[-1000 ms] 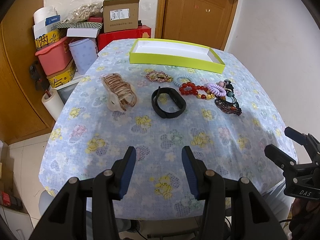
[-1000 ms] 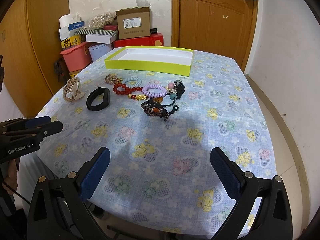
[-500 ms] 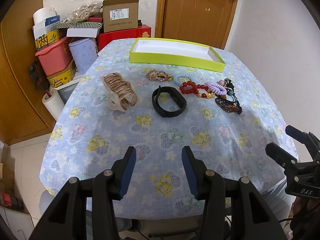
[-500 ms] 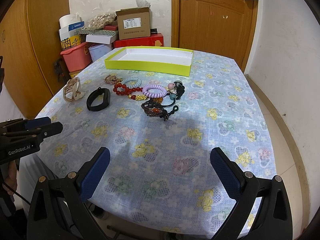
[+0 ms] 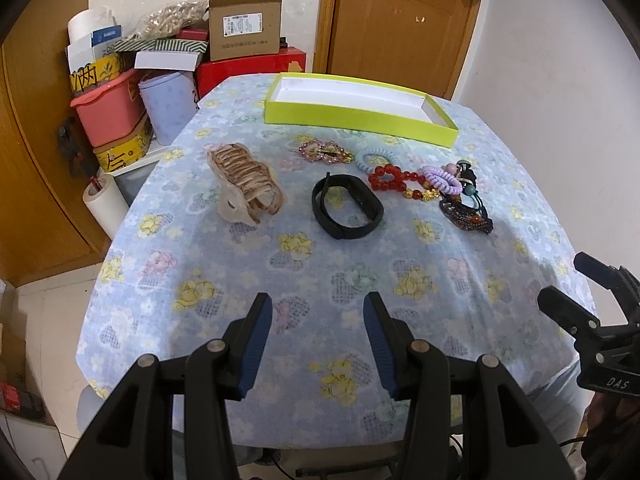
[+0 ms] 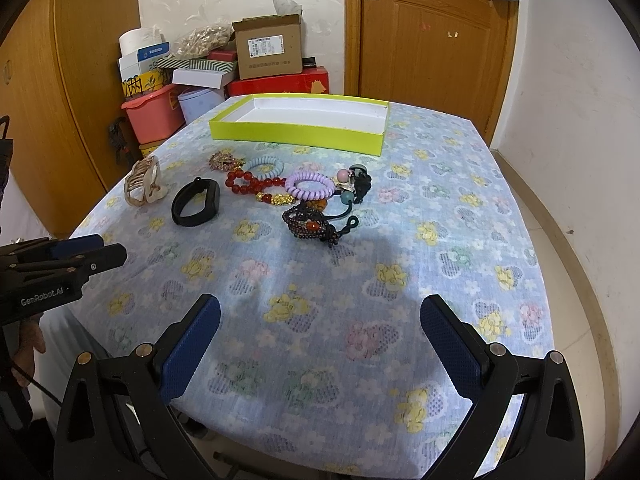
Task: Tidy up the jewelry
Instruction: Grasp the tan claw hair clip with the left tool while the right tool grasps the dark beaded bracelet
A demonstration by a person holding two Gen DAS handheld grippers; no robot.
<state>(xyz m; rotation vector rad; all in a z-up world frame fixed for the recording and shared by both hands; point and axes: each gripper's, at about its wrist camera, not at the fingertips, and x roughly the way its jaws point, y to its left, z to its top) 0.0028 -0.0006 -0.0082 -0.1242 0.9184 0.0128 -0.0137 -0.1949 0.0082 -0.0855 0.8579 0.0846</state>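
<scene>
Jewelry lies in a row across mid-desk point(image 5: 304, 280), ahead of both my tools, short of the empty yellow-green tray point(image 5: 356, 118). My left hand-held gripper point(image 5: 318, 350), jaws apart, points almost straight at the black wristband point(image 5: 347, 211); the right hand-held gripper point(image 6: 320, 350), spread wider, sits nearer the dark beaded bracelet point(image 6: 310, 224).

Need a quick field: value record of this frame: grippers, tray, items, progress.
left gripper: open, empty, over near table edge
right gripper: open wide, empty, over near edge
tray: yellow-green, far side of table, nothing in it
items on cloth: hair claw, black band, red beads, purple coil tie, blue coil tie, dark bead bracelet, brooch
progress: nothing grasped or placed yet
</scene>
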